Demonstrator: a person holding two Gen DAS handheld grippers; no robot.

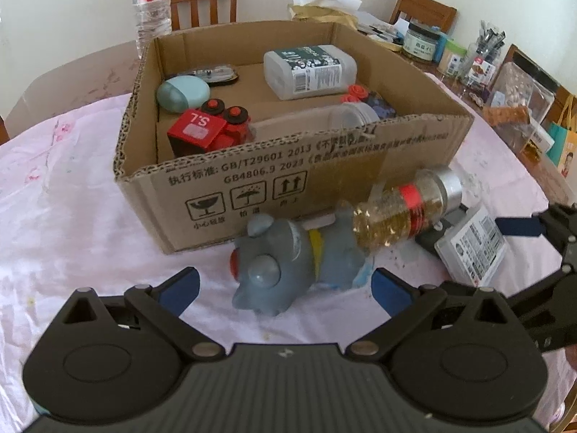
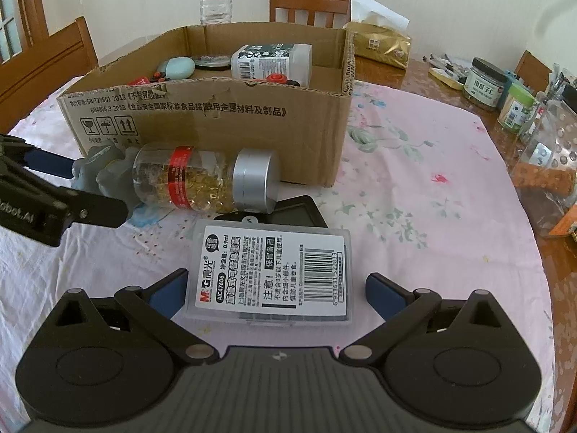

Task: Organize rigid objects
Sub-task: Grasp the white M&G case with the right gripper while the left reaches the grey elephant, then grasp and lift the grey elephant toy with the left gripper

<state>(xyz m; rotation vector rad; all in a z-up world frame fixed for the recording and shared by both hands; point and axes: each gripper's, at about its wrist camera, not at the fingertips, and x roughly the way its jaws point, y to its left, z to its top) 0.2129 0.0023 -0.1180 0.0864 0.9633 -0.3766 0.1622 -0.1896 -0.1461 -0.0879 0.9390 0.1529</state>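
A grey toy figure (image 1: 285, 267) lies on its side in front of the cardboard box (image 1: 288, 176). My left gripper (image 1: 285, 290) is open, its fingers either side of the toy. A clear bottle (image 1: 400, 213) with gold contents and a silver cap lies across the toy; it also shows in the right wrist view (image 2: 202, 180). My right gripper (image 2: 276, 288) is open around a clear plastic case (image 2: 270, 274) with a white label. The box (image 2: 216, 119) holds a red toy truck (image 1: 209, 126), a teal case (image 1: 182, 92) and a white bottle (image 1: 310, 70).
A dark flat object (image 2: 299, 213) lies under the case. A water bottle (image 1: 151, 3) stands behind the box. Jars (image 2: 485, 83) and containers crowd the right table edge. Chairs (image 2: 310, 0) stand behind. The pink cloth (image 2: 414, 198) covers the table.
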